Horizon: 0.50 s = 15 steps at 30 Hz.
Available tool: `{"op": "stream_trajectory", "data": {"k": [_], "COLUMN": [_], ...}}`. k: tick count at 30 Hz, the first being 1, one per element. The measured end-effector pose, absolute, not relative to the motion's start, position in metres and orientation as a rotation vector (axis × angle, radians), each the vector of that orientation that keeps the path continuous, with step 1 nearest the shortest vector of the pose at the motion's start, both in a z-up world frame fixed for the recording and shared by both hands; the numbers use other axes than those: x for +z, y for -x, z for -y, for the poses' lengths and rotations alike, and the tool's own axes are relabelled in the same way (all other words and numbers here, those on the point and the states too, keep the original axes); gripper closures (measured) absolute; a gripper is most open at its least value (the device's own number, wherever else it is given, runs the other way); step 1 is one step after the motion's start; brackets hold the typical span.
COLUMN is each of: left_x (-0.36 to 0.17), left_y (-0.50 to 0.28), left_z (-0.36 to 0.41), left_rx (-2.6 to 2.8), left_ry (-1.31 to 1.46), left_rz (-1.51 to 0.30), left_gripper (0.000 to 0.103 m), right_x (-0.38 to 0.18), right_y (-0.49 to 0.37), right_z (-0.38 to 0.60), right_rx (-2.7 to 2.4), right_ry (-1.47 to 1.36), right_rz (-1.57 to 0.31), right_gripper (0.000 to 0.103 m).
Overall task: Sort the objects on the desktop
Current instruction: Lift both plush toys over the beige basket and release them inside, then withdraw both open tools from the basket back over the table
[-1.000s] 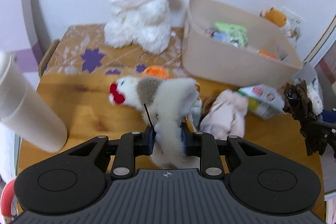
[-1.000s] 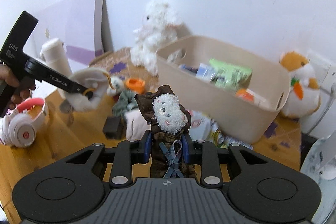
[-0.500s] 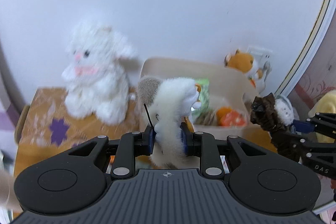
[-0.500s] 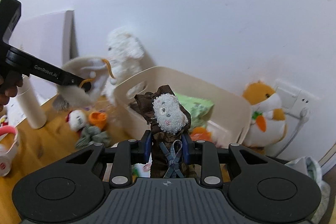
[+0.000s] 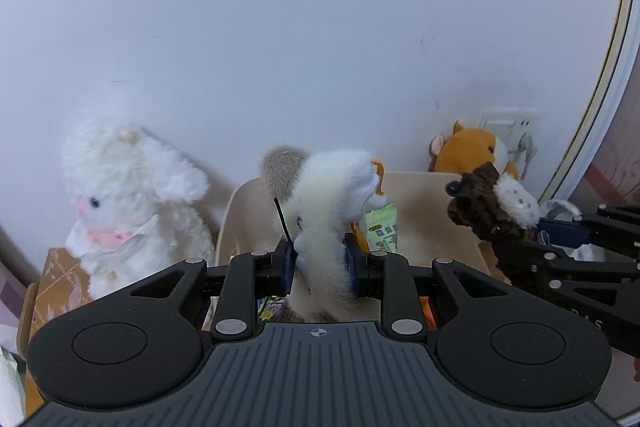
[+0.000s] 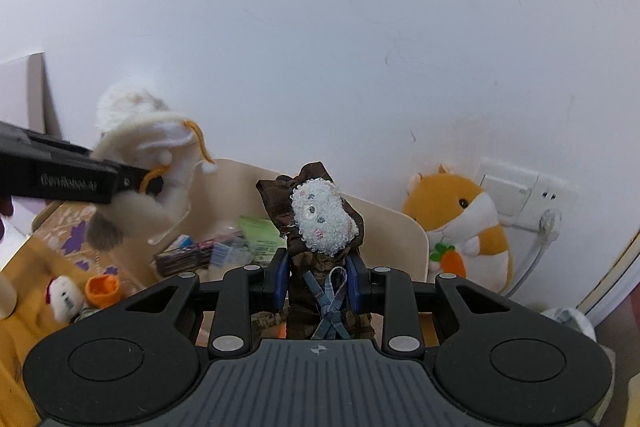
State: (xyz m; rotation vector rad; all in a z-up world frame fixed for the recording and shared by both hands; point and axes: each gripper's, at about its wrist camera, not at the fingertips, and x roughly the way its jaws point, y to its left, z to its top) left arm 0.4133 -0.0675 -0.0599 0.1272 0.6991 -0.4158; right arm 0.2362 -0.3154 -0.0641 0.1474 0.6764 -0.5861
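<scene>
A white fluffy toy (image 5: 324,223) is clamped in the left gripper (image 5: 320,267) and a brown-clad doll (image 6: 320,227) in the right gripper (image 6: 320,287), both carried above the beige bin (image 6: 396,227), where a collision or early drop could be caused by crowding

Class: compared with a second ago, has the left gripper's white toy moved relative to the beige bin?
Yes. The white toy, clamped in the left gripper, was over the desk left of the beige bin; now it is above it.
</scene>
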Motion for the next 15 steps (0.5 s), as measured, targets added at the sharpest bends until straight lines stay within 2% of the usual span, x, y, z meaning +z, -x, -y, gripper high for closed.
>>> {"op": "stream_trajectory", "data": {"k": [7,9,10,11,13,15], "left_x": [-0.097,-0.104,-0.106,-0.107,-0.107,-0.106], "left_y": [-0.433,-0.433,-0.432,-0.43,-0.427,-0.421], "left_z": [0.093,0.094,0.095,0.095,0.095,0.092], "left_rx": [-0.396,-0.427,-0.441,-0.446,-0.429,-0.41], "left_ry": [-0.175,-0.158,-0.154,-0.158,-0.172,-0.169], "left_rz": [-0.824,-0.85,-0.85,-0.844,-0.824,-0.803], "left_gripper": [0.078,0.074,0.067,0.062,0.032,0.024], "right_x": [-0.101,-0.109,-0.111,-0.113,-0.113,-0.112], "right_y": [-0.25,-0.252,-0.253,-0.254,-0.253,-0.251], "right_z": [0.333,0.332,0.333,0.332,0.33,0.326], "right_rx": [-0.671,-0.682,-0.68,-0.684,-0.69,-0.684], "right_ry": [-0.21,-0.191,-0.184,-0.174,-0.153,-0.132], "right_rz": [-0.764,-0.782,-0.789,-0.794,-0.789,-0.773], "right_gripper": [0.075,0.074,0.075,0.062,0.051,0.028]}}
